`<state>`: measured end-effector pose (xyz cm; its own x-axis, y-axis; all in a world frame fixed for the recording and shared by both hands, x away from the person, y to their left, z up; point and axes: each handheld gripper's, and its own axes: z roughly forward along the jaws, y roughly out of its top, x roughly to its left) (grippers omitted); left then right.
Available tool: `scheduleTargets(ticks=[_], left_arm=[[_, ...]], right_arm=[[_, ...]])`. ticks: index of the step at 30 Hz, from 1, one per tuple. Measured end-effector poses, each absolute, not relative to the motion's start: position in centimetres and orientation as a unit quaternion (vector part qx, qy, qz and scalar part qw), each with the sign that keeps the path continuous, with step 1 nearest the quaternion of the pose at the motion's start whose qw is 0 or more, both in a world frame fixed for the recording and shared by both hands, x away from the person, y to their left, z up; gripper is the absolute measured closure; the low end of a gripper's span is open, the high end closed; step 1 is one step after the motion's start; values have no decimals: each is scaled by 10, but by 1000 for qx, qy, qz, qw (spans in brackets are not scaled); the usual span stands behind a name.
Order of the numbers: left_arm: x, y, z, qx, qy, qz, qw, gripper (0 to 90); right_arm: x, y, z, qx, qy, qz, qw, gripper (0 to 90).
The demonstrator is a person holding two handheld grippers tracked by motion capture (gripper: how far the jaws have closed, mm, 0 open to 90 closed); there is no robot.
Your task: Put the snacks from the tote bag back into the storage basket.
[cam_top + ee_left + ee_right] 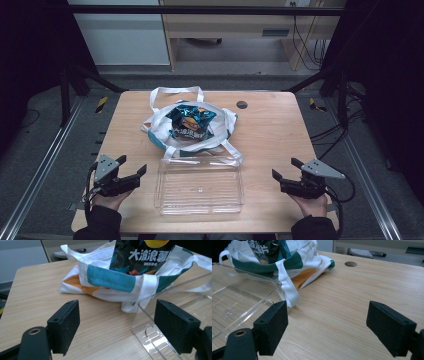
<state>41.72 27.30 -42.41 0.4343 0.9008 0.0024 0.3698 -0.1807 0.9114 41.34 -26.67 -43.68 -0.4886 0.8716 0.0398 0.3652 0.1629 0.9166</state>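
A white cloth tote bag (220,131) with teal and orange patches lies at the middle of the wooden table (270,125). A dark blue snack packet (191,121) sits in it, upright in the left gripper view (140,255). In front of the bag stands a clear plastic tray (200,186) with nothing in it. My left gripper (131,167) rests at the front left, open, its jaws wide apart with nothing between them (116,325). My right gripper (286,170) is at the front right, open as well (327,325). Both are apart from the tray and the bag (294,272).
A round cable hole (242,104) sits in the table behind the bag to the right. Dark frame posts and cables stand beside the table. Bare wood lies on either side of the tray (234,302) and the bag (107,277).
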Motion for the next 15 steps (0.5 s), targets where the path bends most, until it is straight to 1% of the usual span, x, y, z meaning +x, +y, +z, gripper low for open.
scheduleTargets(ticks=[9, 15], left_arm=[[421, 261, -414, 713, 434, 284, 471, 221], [424, 257, -408, 714, 424, 283, 479, 256]], right_arm=[[413, -266, -437, 435, 715, 481, 262, 179], [414, -265, -437, 435, 716, 479, 262, 182]])
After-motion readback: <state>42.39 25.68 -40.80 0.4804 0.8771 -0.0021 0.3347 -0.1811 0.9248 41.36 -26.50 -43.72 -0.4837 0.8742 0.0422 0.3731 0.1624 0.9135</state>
